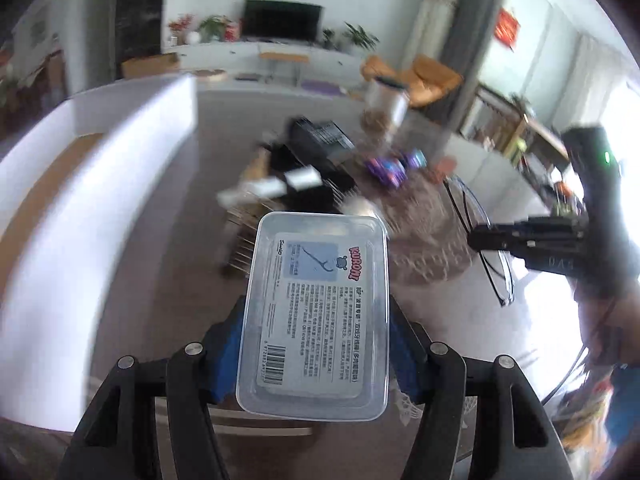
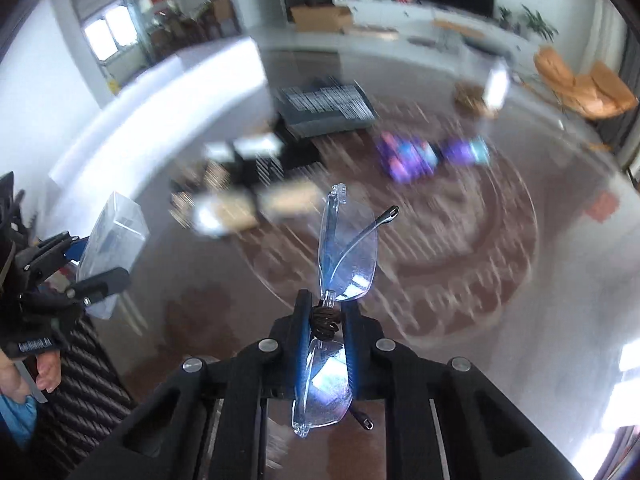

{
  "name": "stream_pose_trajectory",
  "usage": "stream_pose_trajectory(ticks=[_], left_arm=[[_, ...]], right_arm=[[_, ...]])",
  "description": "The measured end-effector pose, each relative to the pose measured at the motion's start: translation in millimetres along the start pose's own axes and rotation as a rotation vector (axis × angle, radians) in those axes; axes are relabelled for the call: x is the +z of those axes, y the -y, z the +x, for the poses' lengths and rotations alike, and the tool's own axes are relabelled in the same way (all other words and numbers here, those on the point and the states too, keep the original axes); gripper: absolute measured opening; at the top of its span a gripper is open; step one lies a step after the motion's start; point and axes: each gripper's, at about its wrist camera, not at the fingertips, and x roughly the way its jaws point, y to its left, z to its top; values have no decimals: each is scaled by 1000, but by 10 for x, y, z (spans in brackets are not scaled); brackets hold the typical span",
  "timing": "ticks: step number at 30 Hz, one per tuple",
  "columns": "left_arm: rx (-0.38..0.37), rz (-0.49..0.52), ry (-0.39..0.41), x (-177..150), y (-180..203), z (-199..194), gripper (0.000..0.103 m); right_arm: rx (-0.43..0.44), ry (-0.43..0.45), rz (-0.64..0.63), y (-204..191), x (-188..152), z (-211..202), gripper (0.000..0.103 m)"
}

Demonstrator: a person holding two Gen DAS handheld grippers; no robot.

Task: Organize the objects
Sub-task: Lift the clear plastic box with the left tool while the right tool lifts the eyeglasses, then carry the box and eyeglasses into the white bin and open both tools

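I am holding the left gripper (image 1: pixel 318 320) above the table (image 1: pixel 400 240), its jaws clamping a clear plastic box (image 1: pixel 320 312) by its long sides, printed label facing the camera. My right gripper (image 2: pixel 326 320) is pinching a pair of rimless glasses (image 2: pixel 340 256) at the bridge, jaws fully closed, lenses edge-on. Below, the clutter is blurring: purple packets (image 2: pixel 404 156), a dark box (image 2: pixel 326 104).

A black flat-screen television (image 1: pixel 282 19) stands on a long white low cabinet (image 1: pixel 256 54) against the far white wall, with green potted plants (image 1: pixel 362 36) and red flowers (image 1: pixel 181 24) beside it. An orange upholstered armchair (image 2: pixel 588 80) sits near the cabinet. A brown cardboard box (image 2: pixel 320 18) rests on the floor by the wall. A red paper decoration (image 1: pixel 507 29) hangs on a pale door.
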Motion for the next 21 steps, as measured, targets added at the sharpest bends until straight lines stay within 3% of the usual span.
stream_pose_trajectory(ticks=[3,6,11,14,19,20,21], left_arm=[[52,-71,68,252,-438,-358,62],[172,-124,126,464,-988,-725,62],[344,-261,93,552,-1980,-886,62],[416,-302,34,473,-2394,-791,62],[446,-346,-37,282,-2669,-598,63],[461,-349,-56,263,-2694,-540,63],[472,-350,-74,256,-2711,-490,64]], right_arm=[[72,71,-48,-435,416,-112,16],[157,133,-94,-953,868,-176,16],[321,199,-178,-2085,1577,-33,16],[375,177,-225,-2695,1828,230,16],[337,55,-304,-3392,1911,938,17],[325,33,-303,-3419,1886,1065,19],[316,-1,-299,-3474,1878,1203,29]])
